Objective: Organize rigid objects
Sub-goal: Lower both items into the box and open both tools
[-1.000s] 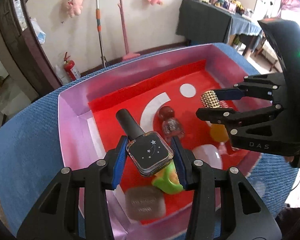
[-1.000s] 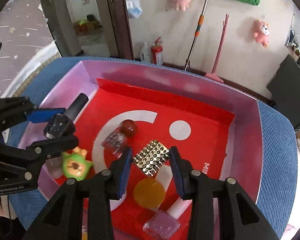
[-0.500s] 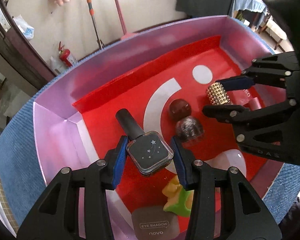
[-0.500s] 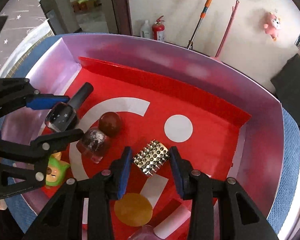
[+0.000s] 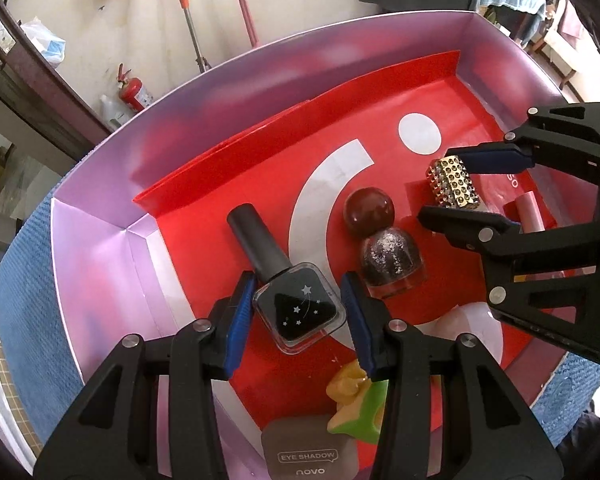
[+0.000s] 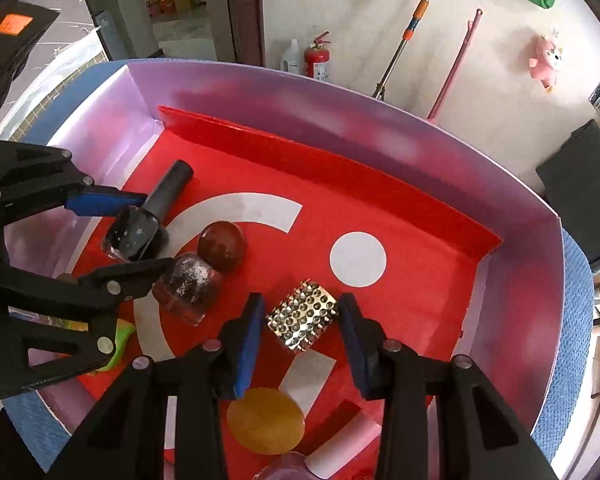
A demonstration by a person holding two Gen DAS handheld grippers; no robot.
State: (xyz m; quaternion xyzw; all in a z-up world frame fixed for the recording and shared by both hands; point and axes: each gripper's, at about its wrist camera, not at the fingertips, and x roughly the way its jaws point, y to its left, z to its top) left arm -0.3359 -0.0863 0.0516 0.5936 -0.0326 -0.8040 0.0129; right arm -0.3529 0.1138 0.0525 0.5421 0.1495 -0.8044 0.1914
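**Both claws hold their pieces low inside the box**

We see our left claw [image 5: 298,312] clamped on a black nail polish bottle [image 5: 296,308], blue pads pressed to its square sides, its black cap pointing away toward the far left corner of the box [image 5: 100,248]. Our right claw [image 6: 300,318] grips a gold studded block [image 6: 302,318] between its blue pads, tilted, above the red floor near the white dot [image 6: 358,260]. Between the two claws lies a glittery bottle with a dark red round cap [image 5: 384,240], on the white arc. A green and yellow toy [image 5: 356,404] and an eye shadow case [image 5: 308,456] lie at the near edge below the left claw. An orange disc [image 6: 266,420] and a pink tube [image 6: 344,448] lie under the right claw. The box rests on a blue cloth [image 5: 24,280].
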